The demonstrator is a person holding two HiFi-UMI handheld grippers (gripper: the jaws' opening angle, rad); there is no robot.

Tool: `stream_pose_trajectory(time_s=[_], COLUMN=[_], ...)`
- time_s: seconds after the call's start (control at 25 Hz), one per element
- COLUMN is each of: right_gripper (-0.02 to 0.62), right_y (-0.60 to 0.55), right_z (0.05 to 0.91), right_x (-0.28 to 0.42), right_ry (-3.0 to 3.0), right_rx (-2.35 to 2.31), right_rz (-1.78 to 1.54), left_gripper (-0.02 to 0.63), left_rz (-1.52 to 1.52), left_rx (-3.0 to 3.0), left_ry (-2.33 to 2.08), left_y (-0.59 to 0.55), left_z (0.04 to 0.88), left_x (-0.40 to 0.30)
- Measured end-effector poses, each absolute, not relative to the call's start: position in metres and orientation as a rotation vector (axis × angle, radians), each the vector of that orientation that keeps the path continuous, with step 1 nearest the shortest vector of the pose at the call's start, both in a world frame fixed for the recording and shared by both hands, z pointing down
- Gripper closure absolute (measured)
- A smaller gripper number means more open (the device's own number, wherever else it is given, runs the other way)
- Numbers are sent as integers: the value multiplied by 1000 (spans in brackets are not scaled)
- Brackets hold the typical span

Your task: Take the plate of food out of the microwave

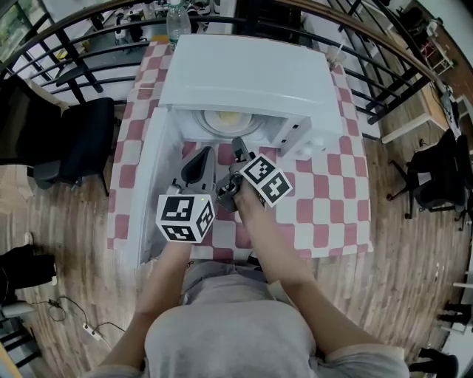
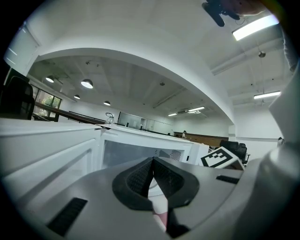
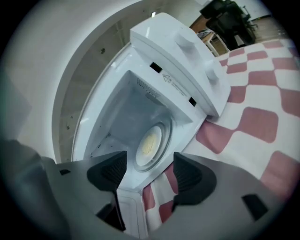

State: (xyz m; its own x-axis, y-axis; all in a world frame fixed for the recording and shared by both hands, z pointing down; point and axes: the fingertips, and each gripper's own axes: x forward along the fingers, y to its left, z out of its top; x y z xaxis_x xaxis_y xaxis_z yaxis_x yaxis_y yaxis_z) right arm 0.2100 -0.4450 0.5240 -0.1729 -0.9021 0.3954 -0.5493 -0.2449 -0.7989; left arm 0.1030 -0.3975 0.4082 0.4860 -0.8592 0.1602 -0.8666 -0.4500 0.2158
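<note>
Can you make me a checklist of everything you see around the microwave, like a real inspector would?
Surface: table with red-and-white checked tablecloth.
Job's things: white microwave, door open; plate of food inside.
Clutter: bottle behind microwave.
Grippers: left gripper shut, empty; right gripper open, facing the plate.
Cables: cable on floor.
Surroundings: black chairs, railing, wood floor.

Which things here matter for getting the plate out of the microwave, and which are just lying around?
For the job: microwave, open door, plate of food, right gripper, left gripper.
Lying about: bottle, black chair, floor cable.
</note>
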Motion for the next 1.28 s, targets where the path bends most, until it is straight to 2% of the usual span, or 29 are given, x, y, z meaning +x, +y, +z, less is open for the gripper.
stream_pose_trajectory(time_s=[0.52, 1.28], right_gripper=[267, 259], right_y=[-484, -515], right_z=[587, 601], right_x=[197, 196], right_ry=[1280, 1247], right_rx=[-1705, -1896], right_rz=[-1667, -1758], left_gripper=[601, 601], left_rz=[121, 149], left_rx=[2476, 2441], left_ry=[-1477, -1474], left_y=[-408, -427], left_z=[416, 426], left_x=[97, 90])
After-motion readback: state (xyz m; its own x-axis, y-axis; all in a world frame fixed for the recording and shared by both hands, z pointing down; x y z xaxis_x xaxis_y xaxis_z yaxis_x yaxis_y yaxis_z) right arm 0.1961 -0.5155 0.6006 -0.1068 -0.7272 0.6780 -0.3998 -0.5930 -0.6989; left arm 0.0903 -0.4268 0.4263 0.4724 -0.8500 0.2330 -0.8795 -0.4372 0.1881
